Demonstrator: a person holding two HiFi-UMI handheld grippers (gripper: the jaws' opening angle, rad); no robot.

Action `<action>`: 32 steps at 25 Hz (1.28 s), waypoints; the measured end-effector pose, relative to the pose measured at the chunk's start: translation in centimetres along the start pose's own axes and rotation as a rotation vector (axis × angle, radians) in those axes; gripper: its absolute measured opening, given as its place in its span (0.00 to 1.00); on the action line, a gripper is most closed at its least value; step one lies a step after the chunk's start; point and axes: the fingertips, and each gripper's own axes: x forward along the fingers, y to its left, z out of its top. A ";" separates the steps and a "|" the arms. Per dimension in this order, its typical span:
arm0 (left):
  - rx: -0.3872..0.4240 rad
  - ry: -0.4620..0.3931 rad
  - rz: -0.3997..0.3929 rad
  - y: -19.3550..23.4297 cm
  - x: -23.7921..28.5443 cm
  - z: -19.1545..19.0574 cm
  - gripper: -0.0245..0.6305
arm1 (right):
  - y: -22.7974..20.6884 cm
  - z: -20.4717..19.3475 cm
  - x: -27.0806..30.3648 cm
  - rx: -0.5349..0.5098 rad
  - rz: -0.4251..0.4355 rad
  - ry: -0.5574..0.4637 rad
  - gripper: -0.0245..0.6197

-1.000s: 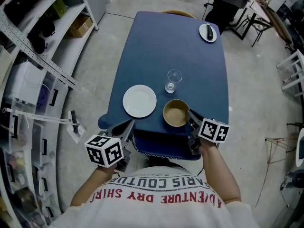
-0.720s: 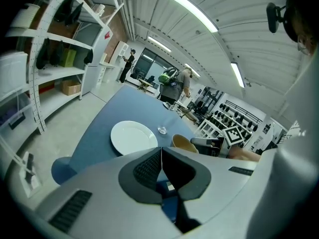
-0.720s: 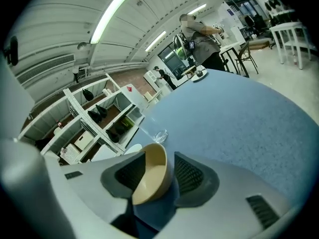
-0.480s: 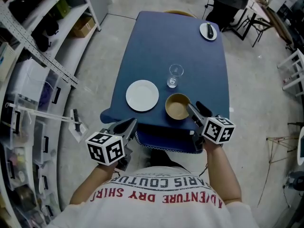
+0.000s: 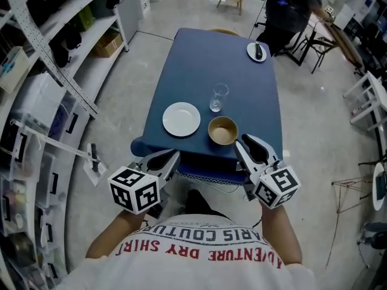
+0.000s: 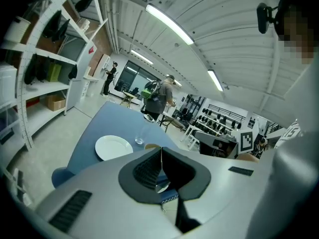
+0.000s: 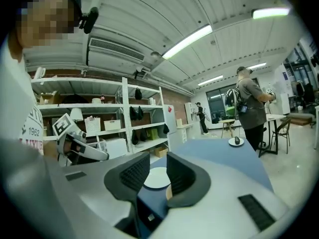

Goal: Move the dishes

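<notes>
On the blue table (image 5: 205,59) a brown bowl (image 5: 223,130) sits near the front edge, with a white plate (image 5: 181,119) to its left and a clear glass (image 5: 217,97) behind them. My right gripper (image 5: 247,144) hovers just in front and to the right of the bowl, clear of it. It is open and its jaws have just been closing with nothing between them (image 7: 157,171). My left gripper (image 5: 171,157) is off the table's front left corner, shut and empty (image 6: 160,153). From the left gripper view the plate (image 6: 113,147) lies ahead.
A small plate with a dark object (image 5: 256,51) rests at the table's far right corner. Metal shelving (image 5: 54,53) runs along the left. A chair seat (image 5: 208,173) is tucked under the near edge. A person (image 5: 296,5) and folding furniture are beyond the far right corner.
My right gripper has let go of the bowl's rim, then lifted and drawn back from it. The bowl stays near the front edge. My left gripper has risen a little.
</notes>
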 end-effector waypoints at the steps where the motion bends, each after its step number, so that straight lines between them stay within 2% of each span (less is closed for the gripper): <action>1: 0.008 -0.010 -0.008 -0.5 -0.5 0.2 0.08 | 1.0 0.4 -0.3 -0.005 0.018 -0.008 0.20; 8: 0.085 -0.079 -0.051 -3.7 -3.7 0.9 0.08 | 6.9 1.2 -2.9 -0.035 0.141 -0.050 0.08; 13: 0.108 -0.084 -0.061 -4.6 -4.5 0.1 0.08 | 8.9 0.0 -4.0 -0.013 0.190 -0.042 0.07; 18: 0.117 -0.081 -0.076 -5.2 -5.0 -0.4 0.08 | 9.5 -0.6 -4.4 0.038 0.208 -0.043 0.07; 32: 0.115 -0.070 -0.057 -4.0 -4.1 -0.5 0.08 | 8.7 -1.5 -4.4 -0.021 0.194 -0.022 0.07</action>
